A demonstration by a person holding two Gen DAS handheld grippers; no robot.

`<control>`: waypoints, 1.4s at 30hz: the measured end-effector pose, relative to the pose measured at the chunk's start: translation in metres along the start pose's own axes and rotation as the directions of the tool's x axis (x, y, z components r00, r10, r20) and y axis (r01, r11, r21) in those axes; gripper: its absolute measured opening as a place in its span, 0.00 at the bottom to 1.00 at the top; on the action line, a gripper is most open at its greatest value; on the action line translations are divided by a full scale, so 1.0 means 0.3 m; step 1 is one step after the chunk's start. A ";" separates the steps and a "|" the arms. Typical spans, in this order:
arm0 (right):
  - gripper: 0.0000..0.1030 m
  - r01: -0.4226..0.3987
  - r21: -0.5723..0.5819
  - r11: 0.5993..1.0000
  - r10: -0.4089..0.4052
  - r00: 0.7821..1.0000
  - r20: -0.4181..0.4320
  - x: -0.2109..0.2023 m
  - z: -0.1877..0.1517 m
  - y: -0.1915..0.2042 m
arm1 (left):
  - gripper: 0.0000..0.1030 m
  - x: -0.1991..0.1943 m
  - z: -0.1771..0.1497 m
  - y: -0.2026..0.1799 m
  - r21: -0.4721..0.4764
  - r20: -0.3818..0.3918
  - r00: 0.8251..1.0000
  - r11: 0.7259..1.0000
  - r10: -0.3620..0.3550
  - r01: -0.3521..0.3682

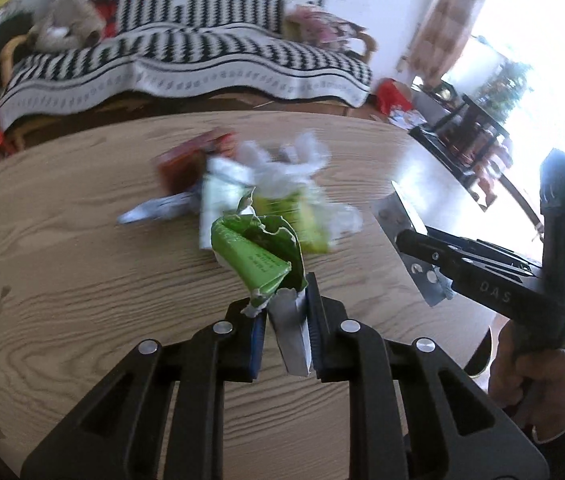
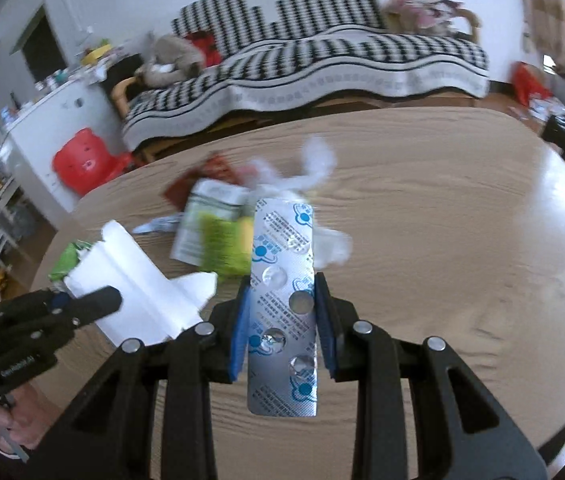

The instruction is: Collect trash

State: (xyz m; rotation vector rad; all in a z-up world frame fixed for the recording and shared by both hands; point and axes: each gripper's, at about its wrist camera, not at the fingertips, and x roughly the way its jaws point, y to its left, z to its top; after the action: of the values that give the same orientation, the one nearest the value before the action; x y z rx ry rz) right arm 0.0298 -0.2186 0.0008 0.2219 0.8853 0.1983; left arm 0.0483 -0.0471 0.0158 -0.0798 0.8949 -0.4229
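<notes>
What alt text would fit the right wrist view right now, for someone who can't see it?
The right gripper grips a silver blister pack upright above a wooden table. Behind it lies a blurred pile of wrappers; at left, the left gripper holds a torn green-and-white carton.

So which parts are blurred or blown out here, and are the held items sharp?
Left wrist view: the green carton in the left gripper is sharp, the trash pile motion-blurred, the window blown out. Right wrist view: the blister pack in the right gripper is crisp, with glare on the table.
</notes>
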 end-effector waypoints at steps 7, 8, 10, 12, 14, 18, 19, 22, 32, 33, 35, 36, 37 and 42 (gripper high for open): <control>0.29 0.099 0.109 0.989 -0.101 0.995 0.017 -0.159 -0.060 -0.279 | 0.17 0.073 0.008 -0.297 0.121 -0.002 0.998 0.991 -0.063 0.063; 0.29 0.110 0.122 0.987 -0.112 0.994 0.017 -0.178 -0.071 -0.311 | 0.17 0.083 0.007 -0.335 0.135 -0.005 0.997 0.988 -0.072 0.072; 0.29 0.140 0.146 0.979 -0.144 0.989 0.014 -0.222 -0.099 -0.382 | 0.17 0.113 0.001 -0.439 0.175 -0.014 0.995 0.979 -0.102 0.103; 0.29 0.174 0.178 0.969 -0.179 0.984 0.015 -0.271 -0.131 -0.462 | 0.17 0.143 -0.010 -0.545 0.211 -0.030 0.990 0.967 -0.139 0.142; 0.29 0.198 0.208 0.958 -0.206 0.978 0.014 -0.313 -0.160 -0.531 | 0.17 0.167 -0.026 -0.625 0.239 -0.042 0.985 0.956 -0.166 0.171; 0.29 0.245 0.267 0.932 -0.256 0.967 0.005 -0.386 -0.227 -0.676 | 0.17 0.227 -0.060 -0.778 0.286 -0.075 0.974 0.931 -0.215 0.228; 0.29 0.255 0.284 0.924 -0.266 0.964 0.000 -0.406 -0.252 -0.717 | 0.17 0.246 -0.074 -0.820 0.297 -0.091 0.969 0.923 -0.229 0.245; 0.29 0.270 0.331 0.904 -0.282 0.959 -0.010 -0.455 -0.316 -0.817 | 0.17 0.283 -0.104 -0.916 0.321 -0.118 0.961 0.906 -0.252 0.277; 0.29 0.311 0.421 0.852 -0.327 0.944 -0.036 -0.563 -0.466 -1.027 | 0.17 0.370 -0.206 -1.178 0.367 -0.204 0.925 0.851 -0.321 0.376; 0.29 0.314 0.427 0.848 -0.328 0.944 -0.041 -0.570 -0.481 -1.046 | 0.17 0.382 -0.217 -1.199 0.371 -0.212 0.923 0.847 -0.323 0.381; 0.29 0.325 0.430 0.842 -0.337 0.940 -0.051 -0.570 -0.490 -1.066 | 0.17 0.399 -0.233 -1.227 0.375 -0.225 0.920 0.842 -0.323 0.387; 0.29 0.330 0.431 0.840 -0.340 0.939 -0.056 -0.568 -0.495 -1.071 | 0.17 0.407 -0.243 -1.241 0.376 -0.231 0.918 0.840 -0.323 0.391; 0.29 0.333 0.435 0.837 -0.341 0.938 -0.062 -0.565 -0.503 -1.080 | 0.17 0.417 -0.249 -1.257 0.377 -0.238 0.916 0.838 -0.323 0.394; 0.29 0.345 0.459 0.819 -0.345 0.935 -0.087 -0.556 -0.536 -1.125 | 0.17 0.444 -0.275 -1.310 0.384 -0.260 0.909 0.829 -0.325 0.406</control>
State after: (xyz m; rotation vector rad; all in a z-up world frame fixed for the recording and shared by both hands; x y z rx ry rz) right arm -0.1721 -0.5683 -0.0661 0.5058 0.9486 -0.3649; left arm -0.0694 -0.4497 -0.0395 0.2032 0.9498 -0.9988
